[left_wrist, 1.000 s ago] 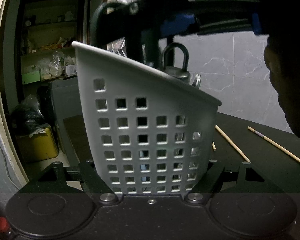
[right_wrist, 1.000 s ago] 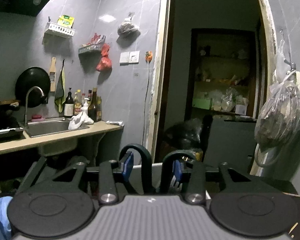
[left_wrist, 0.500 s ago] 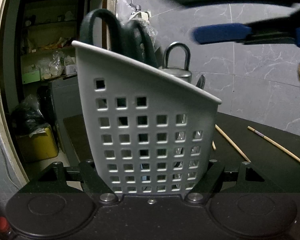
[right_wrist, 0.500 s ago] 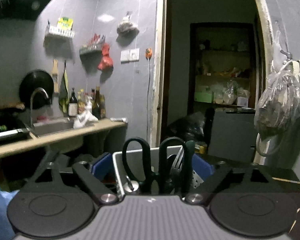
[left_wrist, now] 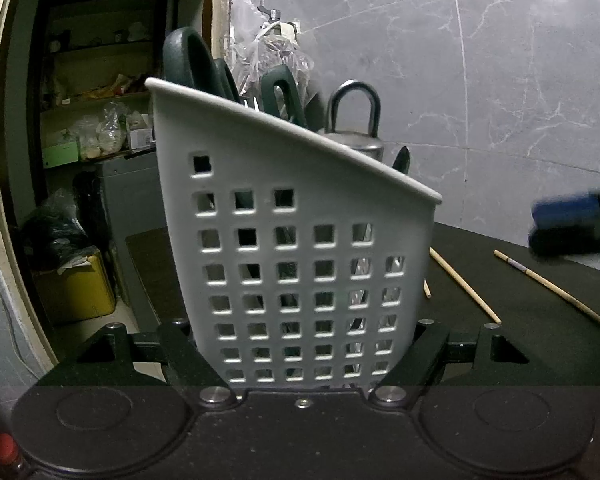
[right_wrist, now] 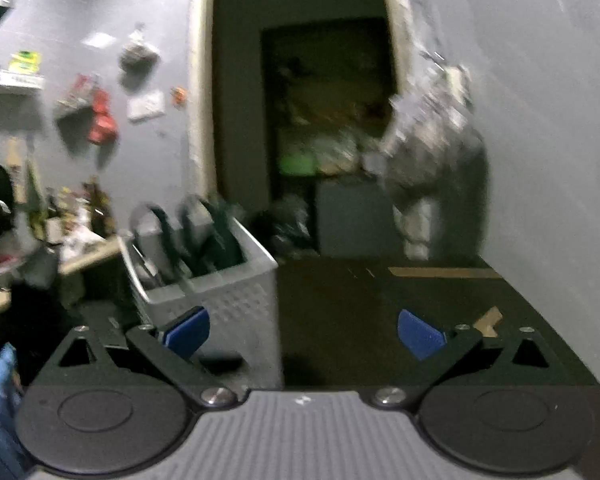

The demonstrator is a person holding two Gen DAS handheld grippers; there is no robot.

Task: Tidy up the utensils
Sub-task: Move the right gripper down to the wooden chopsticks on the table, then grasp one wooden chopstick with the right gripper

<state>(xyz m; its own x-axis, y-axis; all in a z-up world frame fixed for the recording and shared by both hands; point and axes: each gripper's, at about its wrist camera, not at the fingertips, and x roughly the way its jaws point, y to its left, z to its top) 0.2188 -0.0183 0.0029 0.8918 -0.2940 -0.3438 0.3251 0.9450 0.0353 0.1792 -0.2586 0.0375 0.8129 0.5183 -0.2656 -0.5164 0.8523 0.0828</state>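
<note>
White perforated caddy with dark-handled utensils

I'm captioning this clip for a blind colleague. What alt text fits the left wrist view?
A white perforated utensil basket fills the frame, clamped between the left gripper fingers, with dark scissor handles and a metal loop handle sticking out above its slanted rim. Wooden chopsticks lie on the dark table to its right, below a blurred blue-padded right gripper.

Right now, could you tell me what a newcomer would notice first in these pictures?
The white perforated basket fills the left wrist view, clamped between the left gripper's fingers, with dark scissor handles standing out of it. Chopsticks lie on the dark table to its right. The right gripper is empty, its jaws opening.
</note>
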